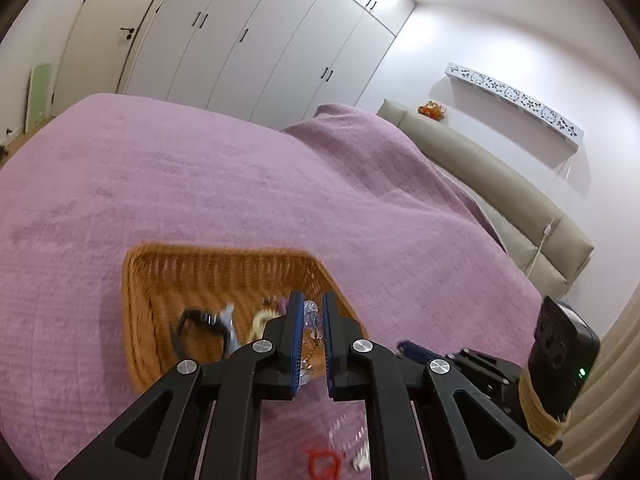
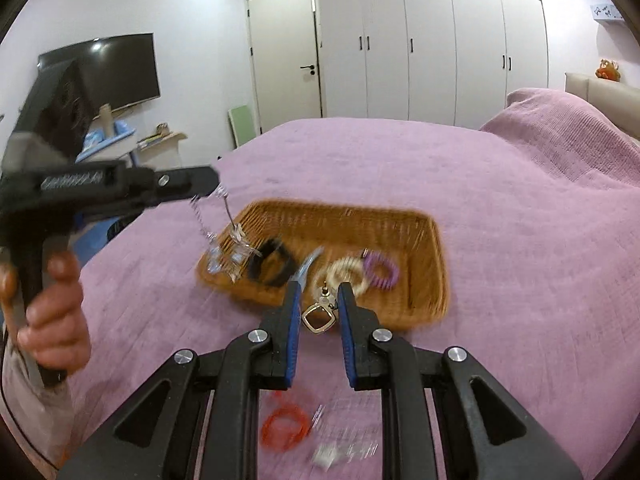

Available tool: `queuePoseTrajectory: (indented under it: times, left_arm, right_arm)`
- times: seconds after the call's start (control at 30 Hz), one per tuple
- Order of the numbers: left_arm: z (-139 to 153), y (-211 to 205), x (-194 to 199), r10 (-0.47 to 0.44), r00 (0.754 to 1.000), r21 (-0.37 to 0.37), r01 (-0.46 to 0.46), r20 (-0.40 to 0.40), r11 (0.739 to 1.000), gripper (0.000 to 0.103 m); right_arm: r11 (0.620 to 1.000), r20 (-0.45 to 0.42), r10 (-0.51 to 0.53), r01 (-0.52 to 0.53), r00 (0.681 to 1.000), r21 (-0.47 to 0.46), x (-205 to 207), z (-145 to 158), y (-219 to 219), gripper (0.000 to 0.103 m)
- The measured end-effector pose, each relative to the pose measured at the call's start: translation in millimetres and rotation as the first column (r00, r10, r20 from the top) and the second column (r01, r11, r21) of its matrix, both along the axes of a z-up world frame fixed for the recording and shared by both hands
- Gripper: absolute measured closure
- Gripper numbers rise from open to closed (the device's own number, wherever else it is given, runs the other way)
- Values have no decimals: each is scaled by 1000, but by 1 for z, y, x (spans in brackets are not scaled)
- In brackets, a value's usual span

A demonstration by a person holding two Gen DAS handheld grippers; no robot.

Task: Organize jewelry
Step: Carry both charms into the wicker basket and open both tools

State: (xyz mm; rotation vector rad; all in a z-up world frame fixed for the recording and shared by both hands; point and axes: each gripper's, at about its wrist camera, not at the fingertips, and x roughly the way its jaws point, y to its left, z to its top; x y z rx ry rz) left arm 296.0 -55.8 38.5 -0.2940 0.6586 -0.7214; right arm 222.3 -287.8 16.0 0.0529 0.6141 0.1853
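An orange wicker basket (image 1: 152,280) (image 2: 420,232) sits on the purple bed. It holds a black band (image 2: 270,266), a cream coil ring (image 2: 344,274), a purple coil ring (image 2: 382,270) and a blue piece (image 2: 306,268). My left gripper (image 1: 312,312) (image 2: 212,184) hangs over the basket's near left corner with a clear beaded chain (image 2: 224,240) dangling from its tips. My right gripper (image 2: 318,300) is narrowly apart at the basket's front edge, around a gold square pendant (image 2: 318,318). A red cord (image 2: 282,426) and a small clear piece (image 2: 328,454) lie on the bed below.
The purple bedspread (image 2: 480,200) covers the bed, with a raised pillow mound (image 1: 352,140) and a beige headboard (image 1: 500,184) to the right. White wardrobes (image 2: 420,40) and a door (image 2: 288,56) stand behind. My right gripper's body (image 1: 560,360) shows at the left wrist view's right edge.
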Motion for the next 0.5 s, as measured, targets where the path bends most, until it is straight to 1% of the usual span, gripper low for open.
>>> queuePoseTrajectory:
  times: [0.13, 0.3, 0.43, 0.5]
  left_arm:
    - [-8, -20, 36, 20, 1000, 36, -20, -12, 999, 94]
    - [-31, -46, 75, 57, 998, 110, -52, -36, 993, 94]
    - [-54, -64, 100, 121, 992, 225, -110, -32, 968, 94]
    - [-65, -67, 110, 126, 990, 229, -109, -62, 967, 94]
  right_arm:
    - [1000, -40, -12, 13, 999, 22, 46, -6, -14, 82]
    - [998, -124, -38, 44, 992, 48, 104, -34, -24, 82]
    - [994, -208, -56, 74, 976, 79, 140, -58, -28, 82]
    - [993, -257, -70, 91, 964, 71, 154, -71, -27, 82]
